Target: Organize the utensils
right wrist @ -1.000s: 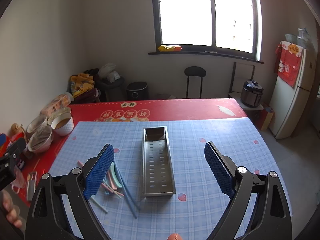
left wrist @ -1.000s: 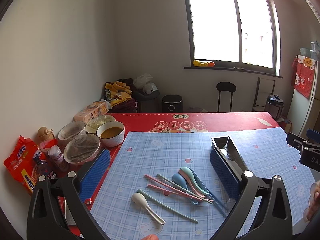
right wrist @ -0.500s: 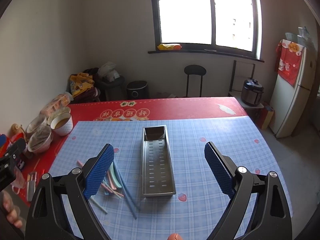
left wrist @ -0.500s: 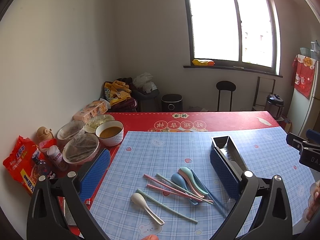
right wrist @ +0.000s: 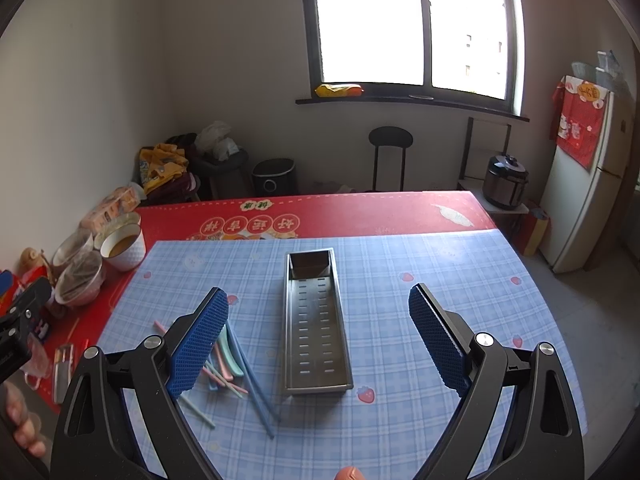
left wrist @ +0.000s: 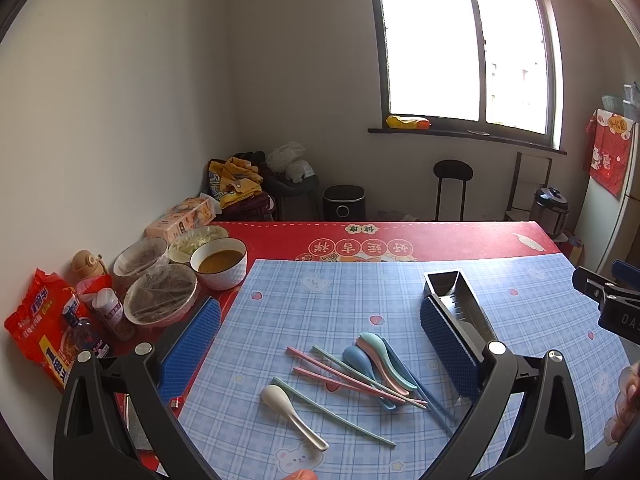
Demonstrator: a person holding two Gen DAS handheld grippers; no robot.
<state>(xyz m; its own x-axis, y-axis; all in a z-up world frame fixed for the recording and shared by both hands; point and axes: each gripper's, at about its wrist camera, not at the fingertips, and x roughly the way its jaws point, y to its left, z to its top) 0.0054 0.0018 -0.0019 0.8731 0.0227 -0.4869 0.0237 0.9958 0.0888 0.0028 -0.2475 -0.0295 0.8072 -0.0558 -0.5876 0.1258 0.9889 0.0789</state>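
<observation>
In the left wrist view, the left claw [left wrist: 320, 344] is spread wide and holds nothing; its blue ribbed pads [left wrist: 188, 348] stand far apart above the surface [left wrist: 440, 236], which is covered by a blue checked mat [left wrist: 320, 300] over a red cloth. Between the pads, at about 6 o'clock of the picture, lies a loose heap of utensils. A white plastic spoon [left wrist: 290, 406] lies alone at 7 o'clock of the heap. A long green chopstick [left wrist: 332, 410] lies just beside it. Pink chopsticks [left wrist: 352, 376] cross under a blue spoon [left wrist: 358, 358], a pink spoon [left wrist: 380, 364] and a green spoon [left wrist: 386, 354], which overlap one another. Dark blue chopsticks [left wrist: 424, 392] lie at 3 o'clock of the heap. The long perforated metal tray [left wrist: 452, 292] stands at 3 o'clock, partly behind the right pad. At 9 o'clock, near the wall, stand several bowls [left wrist: 160, 292], one white bowl with brown liquid [left wrist: 219, 266].

In the right wrist view, the right claw [right wrist: 320, 344] is also spread wide and empty. The metal tray is directly between its pads, near the centre, and nothing lies in it. The utensils lie on the mat at 8 o'clock, partly hidden behind the left pad [right wrist: 198, 346].
</observation>
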